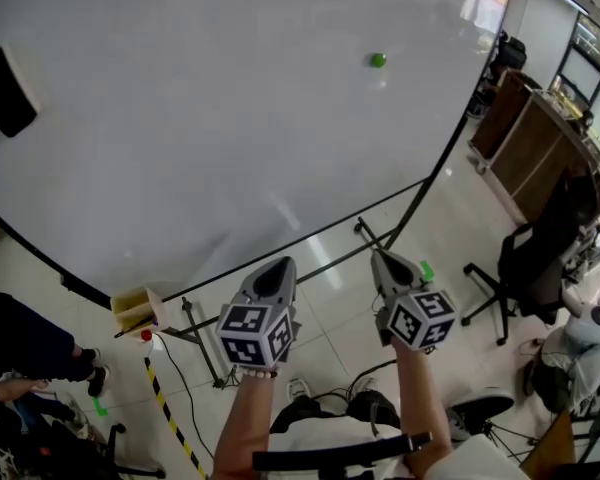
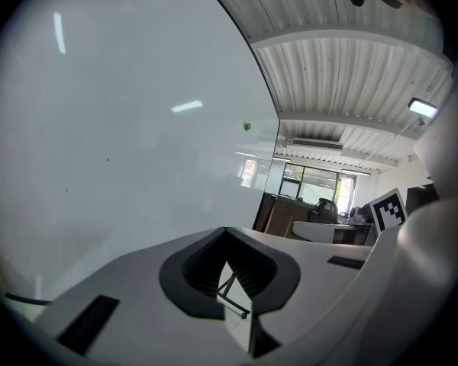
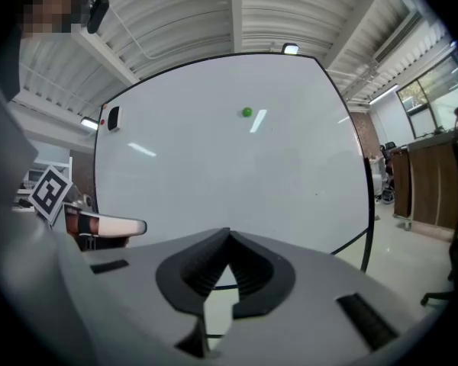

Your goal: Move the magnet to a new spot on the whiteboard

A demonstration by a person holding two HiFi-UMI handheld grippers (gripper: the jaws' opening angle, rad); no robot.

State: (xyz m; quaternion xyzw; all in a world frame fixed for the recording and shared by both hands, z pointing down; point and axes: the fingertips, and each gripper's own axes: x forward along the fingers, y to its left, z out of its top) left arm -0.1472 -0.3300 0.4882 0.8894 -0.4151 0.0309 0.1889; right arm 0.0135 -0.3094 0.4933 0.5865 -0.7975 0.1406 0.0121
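Whiteboard [image 1: 180, 118] fills the room ahead of you, big and bare, with shiny floor [image 1: 435, 218] below its frame. Start at your right gripper [image 1: 385, 261]: its jaws are pressed together tip to tip with nothing between them, and it's held low, beneath the board's bottom edge. Your left gripper [image 1: 277, 269] sits just beside it, jaws likewise closed and empty.

Now look out and up. The magnet [image 1: 378, 60], a small green dot, sticks high on the board's right part, well apart from both tools. It lies almost straight ahead of the right gripper, a touch right of its tips in that gripper's own view. From the left one it's off to the right. Round as it looks, it gives you no long axis to line up with. I'd call the right hand nearer, and those jaws must part before reaching.
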